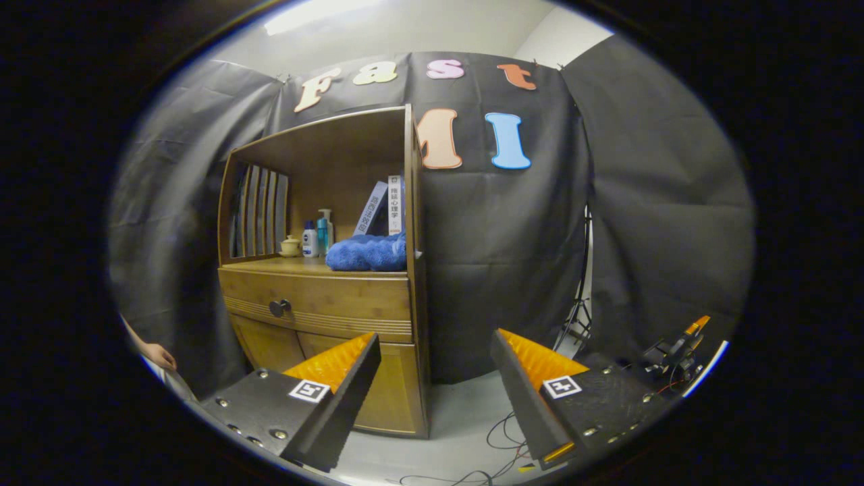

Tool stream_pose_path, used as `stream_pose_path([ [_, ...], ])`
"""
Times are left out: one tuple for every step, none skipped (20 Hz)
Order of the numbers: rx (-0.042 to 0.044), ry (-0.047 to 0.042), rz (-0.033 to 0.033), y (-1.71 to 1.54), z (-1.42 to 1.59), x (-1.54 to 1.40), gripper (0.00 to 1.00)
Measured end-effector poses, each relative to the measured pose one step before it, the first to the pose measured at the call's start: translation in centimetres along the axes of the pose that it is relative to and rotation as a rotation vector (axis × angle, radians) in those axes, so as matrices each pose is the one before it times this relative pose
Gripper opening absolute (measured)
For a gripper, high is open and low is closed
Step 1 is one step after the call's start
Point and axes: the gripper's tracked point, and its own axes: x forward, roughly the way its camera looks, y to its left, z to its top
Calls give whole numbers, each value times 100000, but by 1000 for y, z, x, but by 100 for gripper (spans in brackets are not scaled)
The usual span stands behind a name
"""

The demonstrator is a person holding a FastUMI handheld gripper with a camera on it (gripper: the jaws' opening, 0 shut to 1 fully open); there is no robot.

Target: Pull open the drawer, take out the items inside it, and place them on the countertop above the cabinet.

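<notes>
In the left half of the frame, against the black cloth wall:
Cabinet (324, 297): a wooden unit standing upright, well beyond the fingers, its right side panel turned toward the camera.
Table (283, 266): the cabinet's top, under an open shelf hood, running left to right.
Drawer (317, 304): closed, just beneath the table; its long axis lies left to right, its front faces the camera and slightly left, with a dark round knob (278, 308) left of centre.
Lower doors (270, 344): shut, below the drawer, partly hidden by the left finger.
Blue towel (368, 253): bunched at the table's right end.
Books (385, 209): leaning behind the towel.
Bottles (317, 236): upright near the middle of the table, a small cup (291, 246) to their left.
Gripper (435, 391): lower centre of the frame, fingers spread wide, nothing between them.
Hand (156, 354): at lower left, a person's.
Cables (499, 445): on the floor between the fingers.
</notes>
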Motion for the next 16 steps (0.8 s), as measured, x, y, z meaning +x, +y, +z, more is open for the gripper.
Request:
stream_pose_path([
  [1, -13, -14, -26, -99, 66, 99],
  [-4, -10, -7, 5, 43, 16, 99],
  [-8, -46, 18, 17, -33, -30, 99],
  [-3, -12, -15, -15, 56, 32, 99],
  [7, 3, -12, 20, -48, 19, 99],
  [-108, 535, -11, 3, -51, 38, 99],
  [146, -368, -131, -48, 47, -107, 99],
  [57, 134, 107, 90, 102, 580, 99],
  [-693, 330, 208, -31, -314, -632, 99],
  [1080, -480, -204, -250, 314, -179, 99],
  [-52, -263, 99, 305, -184, 84, 99],
  [-178, 192, 28, 36, 221, -4, 99],
  [-577, -123, 180, -79, -131, 253, 99],
  [541, -289, -199, -153, 106, -25, 99],
  [-262, -175, 93, 209, 11, -9, 99],
  [-69, 364, -43, -44, -64, 25, 99],
])
